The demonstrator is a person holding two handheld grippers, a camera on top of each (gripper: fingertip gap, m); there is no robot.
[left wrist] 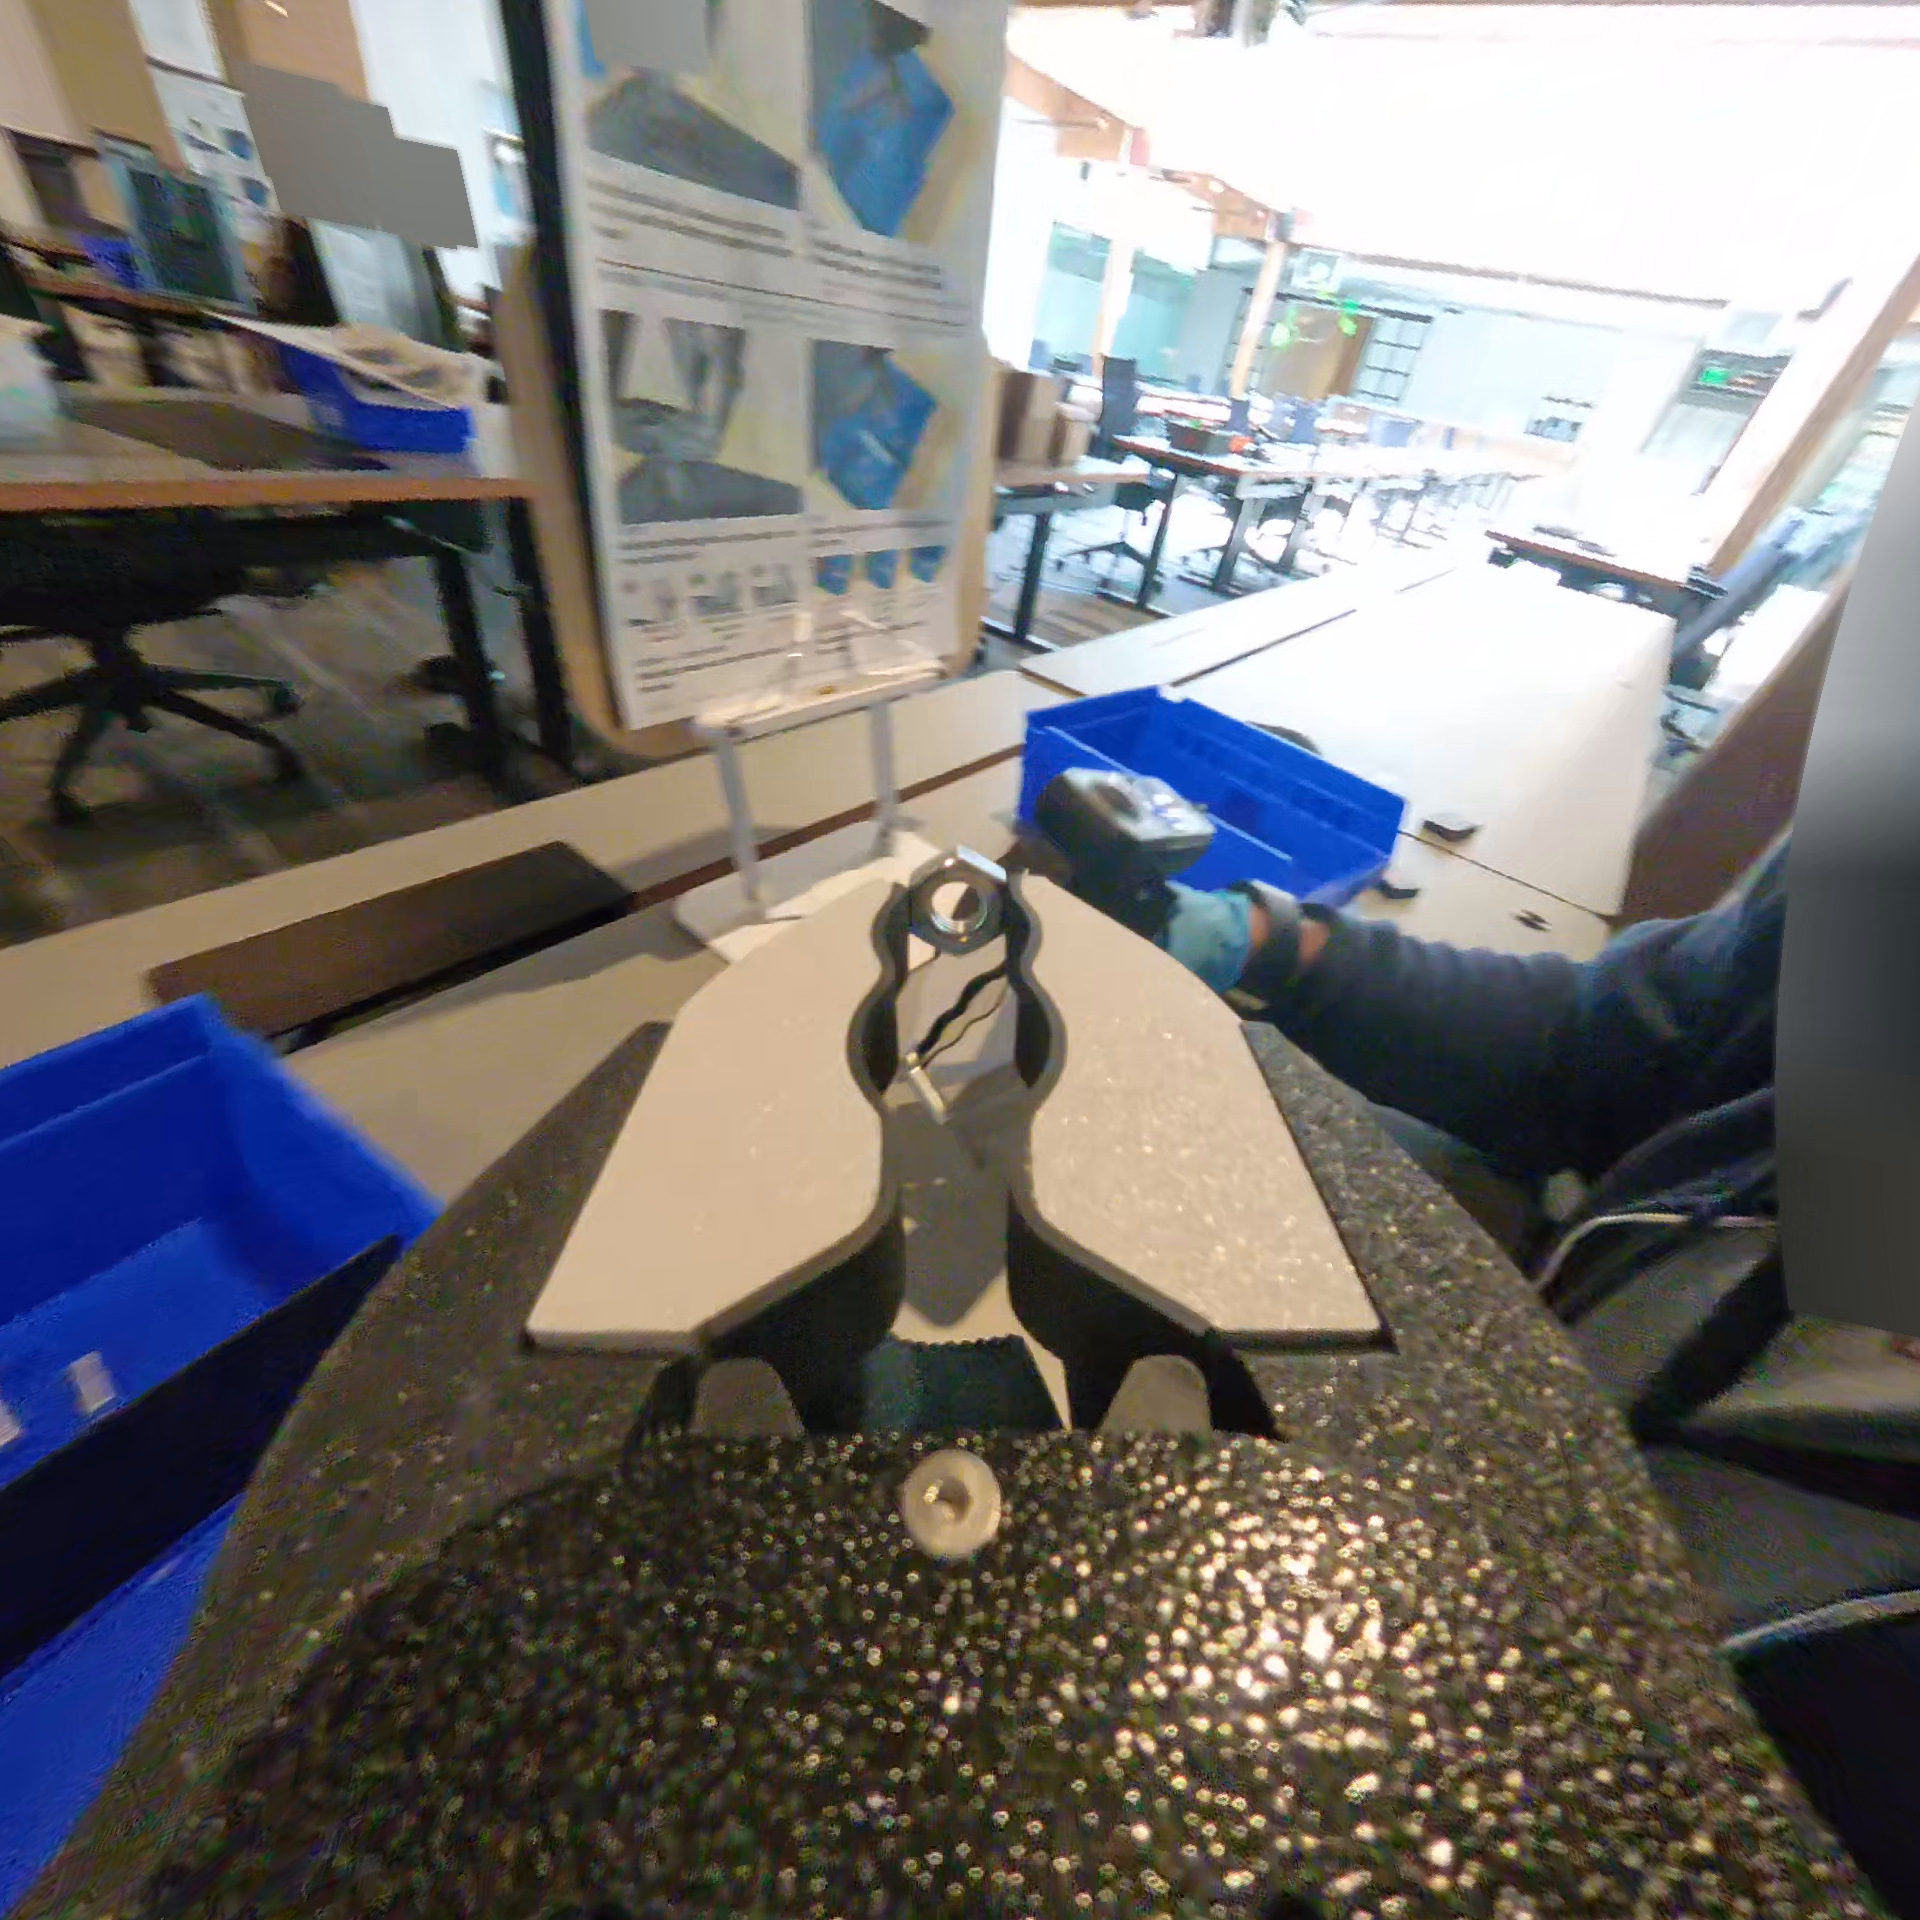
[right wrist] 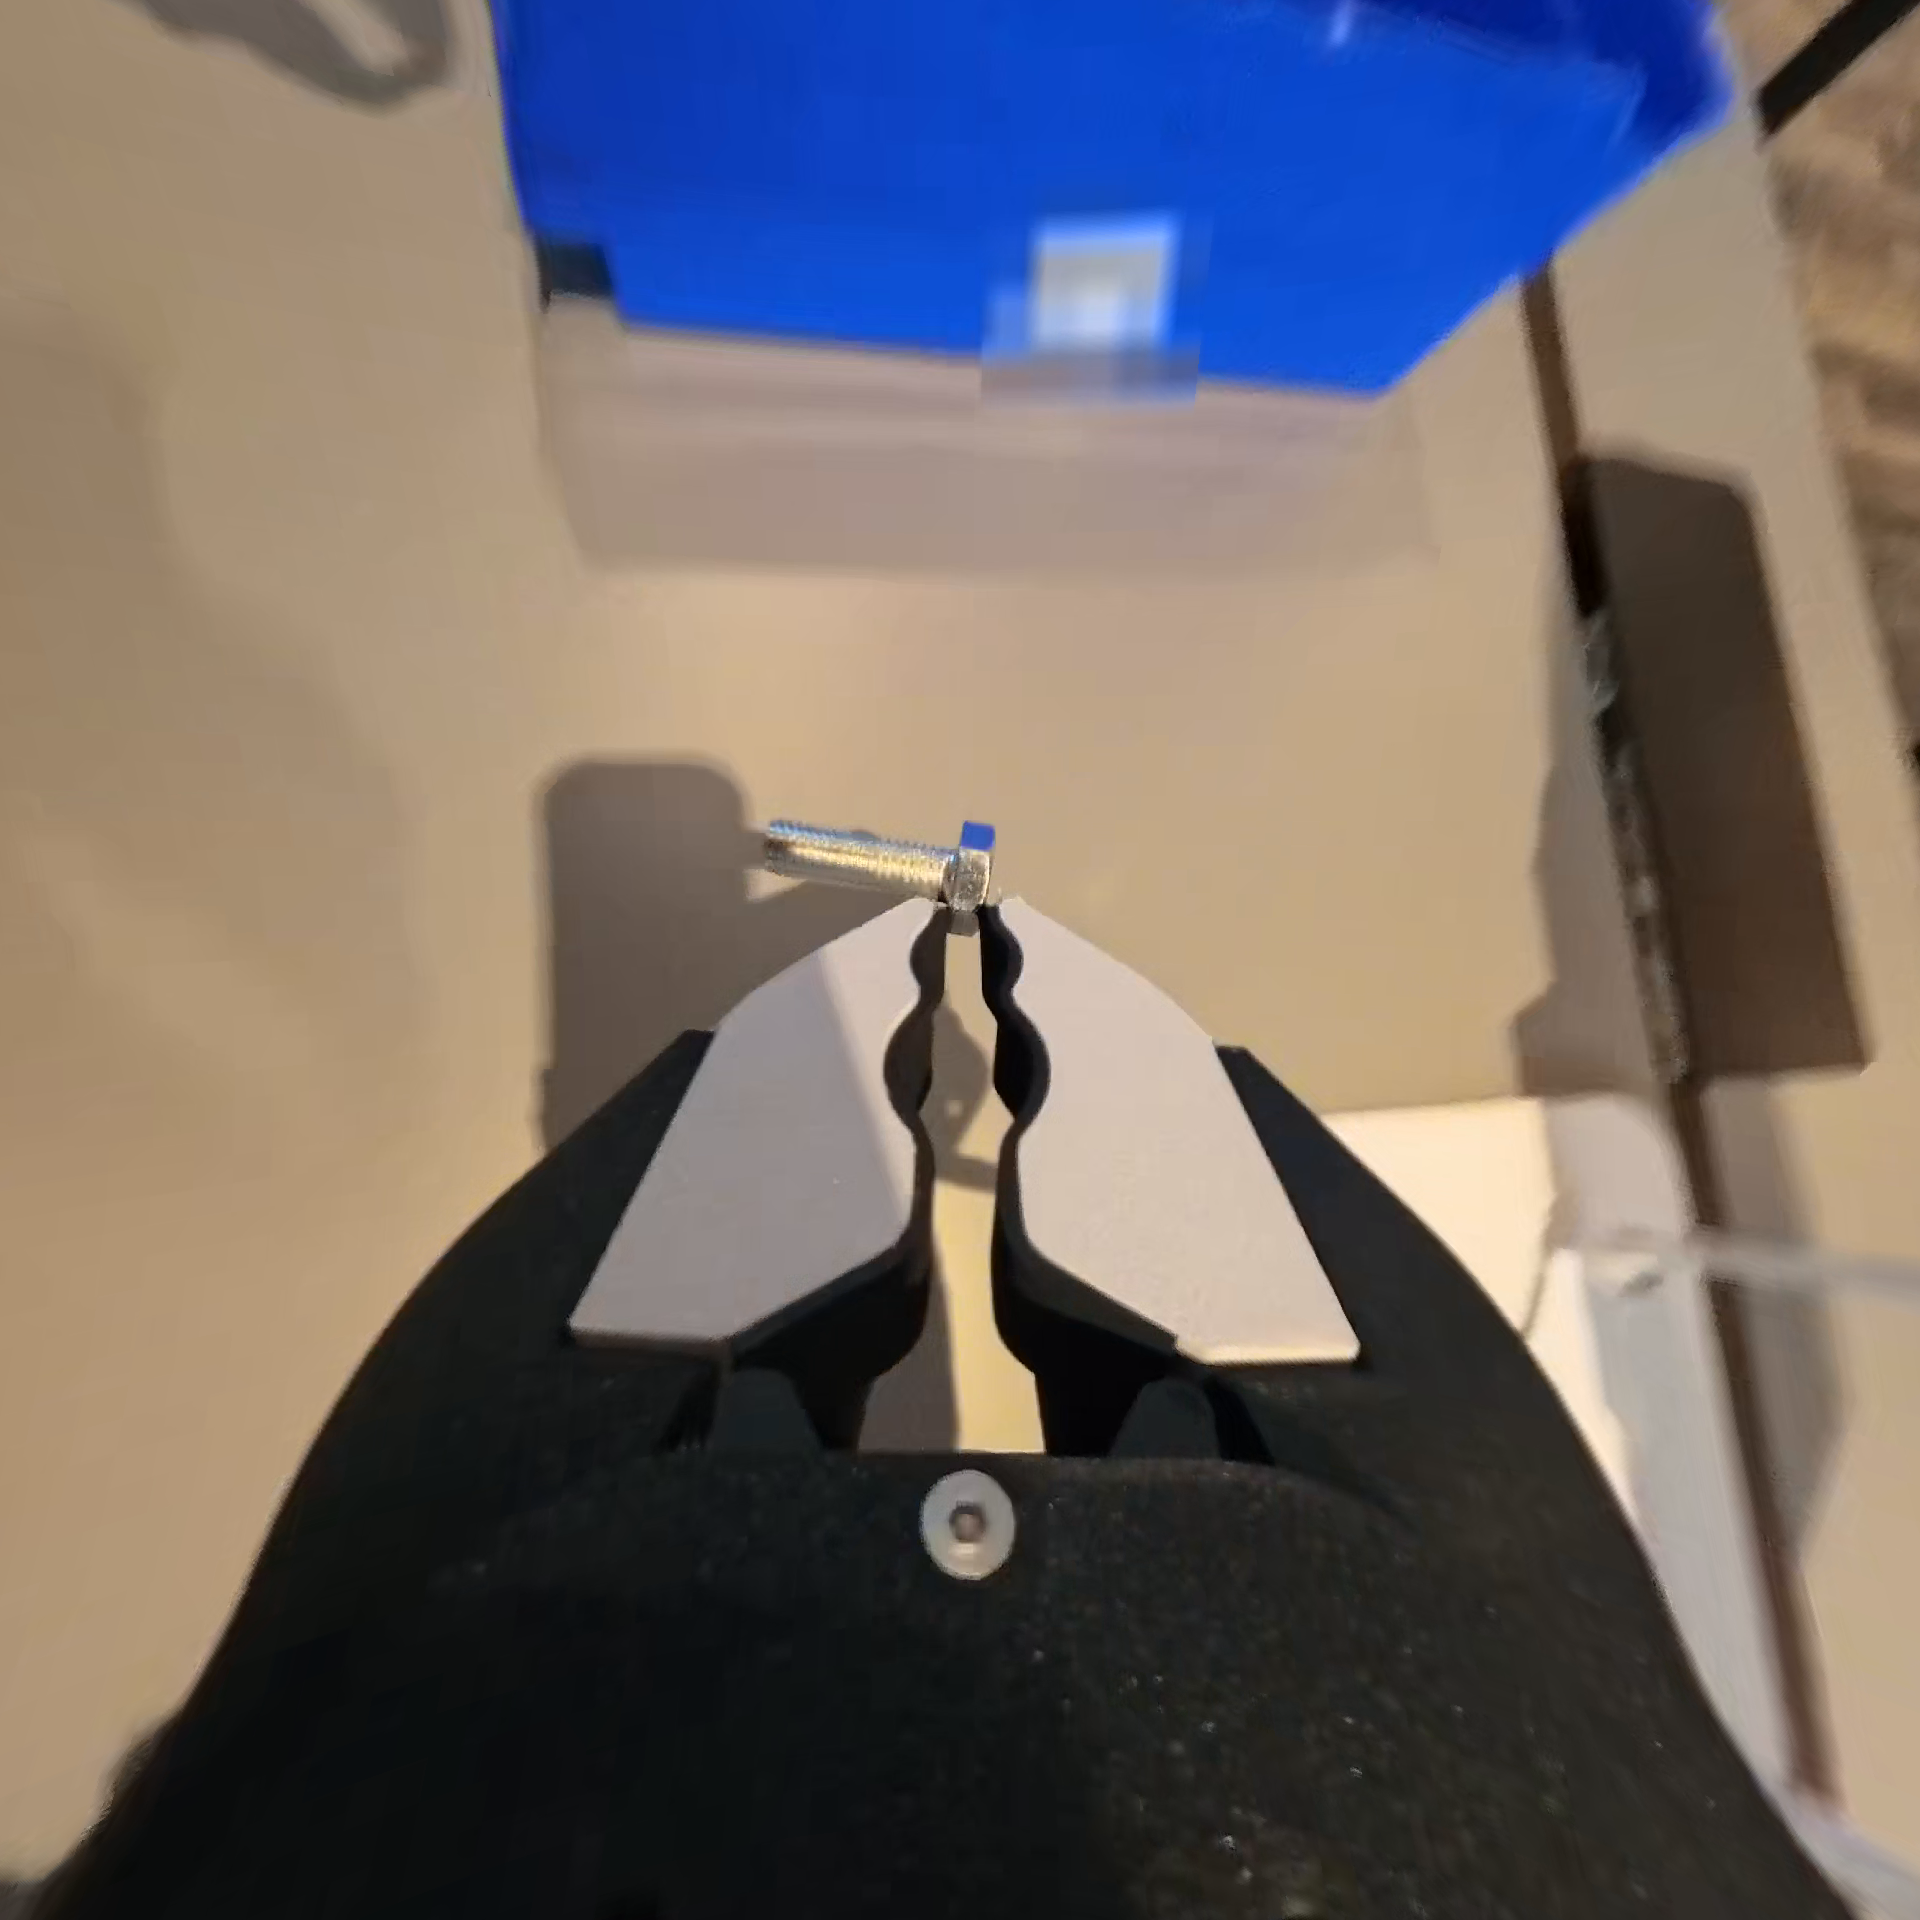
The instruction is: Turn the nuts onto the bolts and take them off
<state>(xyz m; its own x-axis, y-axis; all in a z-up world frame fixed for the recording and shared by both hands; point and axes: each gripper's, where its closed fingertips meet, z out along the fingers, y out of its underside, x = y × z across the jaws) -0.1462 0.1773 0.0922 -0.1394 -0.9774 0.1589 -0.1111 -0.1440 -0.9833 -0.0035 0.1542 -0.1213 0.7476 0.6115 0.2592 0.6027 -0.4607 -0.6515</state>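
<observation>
meanwhile left gripper [left wrist: 956, 914] clamps a nut [left wrist: 954, 902], right gripper [right wrist: 968, 906] a bolt [right wrist: 883, 858] before a blue bin [right wrist: 1039, 156].

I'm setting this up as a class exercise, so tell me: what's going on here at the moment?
A person is working with a handheld gripper in each hand at a beige table. The left gripper is shut on a steel hex nut, held at its fingertips with the hole facing the camera. The right gripper pinches a bolt by its head, with the threaded shank pointing left, above the table in front of a blue bin. Nut and bolt are apart, not yet threaded together.
</observation>
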